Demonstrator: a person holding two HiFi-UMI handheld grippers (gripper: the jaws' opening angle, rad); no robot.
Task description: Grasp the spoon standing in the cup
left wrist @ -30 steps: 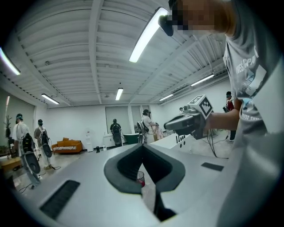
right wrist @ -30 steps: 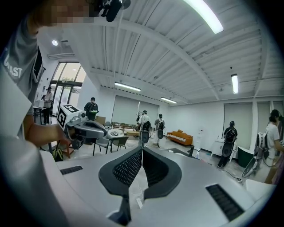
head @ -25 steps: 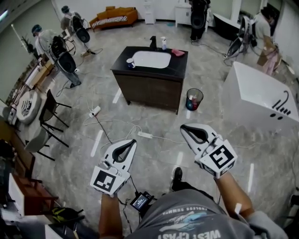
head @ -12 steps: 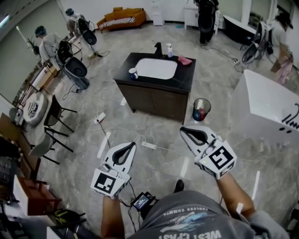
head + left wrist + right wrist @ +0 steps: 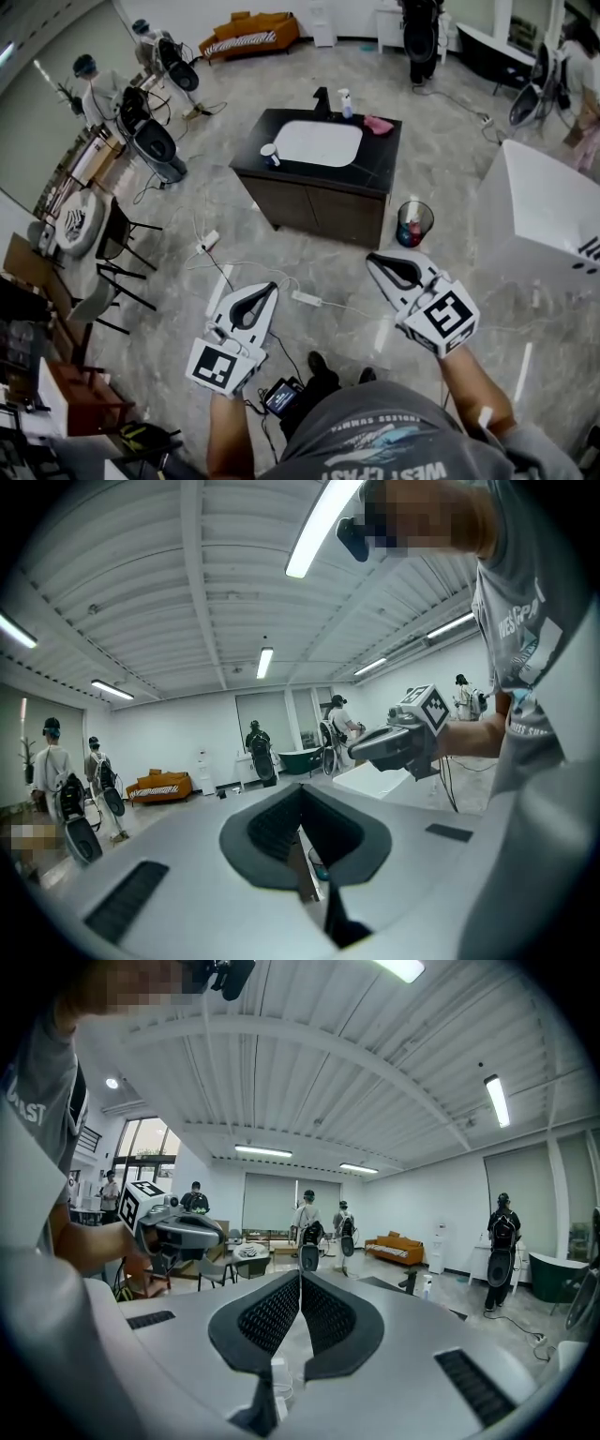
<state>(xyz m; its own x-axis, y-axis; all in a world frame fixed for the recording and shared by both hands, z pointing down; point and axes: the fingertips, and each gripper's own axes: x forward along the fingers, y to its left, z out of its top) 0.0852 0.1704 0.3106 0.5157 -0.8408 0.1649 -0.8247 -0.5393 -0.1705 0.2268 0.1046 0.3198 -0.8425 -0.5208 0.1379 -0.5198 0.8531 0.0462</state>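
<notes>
Carried idle, clenched on nothing: left gripper (image 5: pixel 270 287), right gripper (image 5: pixel 369 256). Likely reason: cup (image 5: pixel 269 152) on vanity (image 5: pixel 380 161) well ahead, beyond reach; spoon indiscernible.

head view looks steeply down, vanity (image 5: pixel 314 202) far; both gripper views look outward, sharing the orange sofa (image 5: pixel 159 786).

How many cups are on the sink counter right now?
1: a white cup at the near left corner of the counter, beside the basin. None seems hidden.
</notes>
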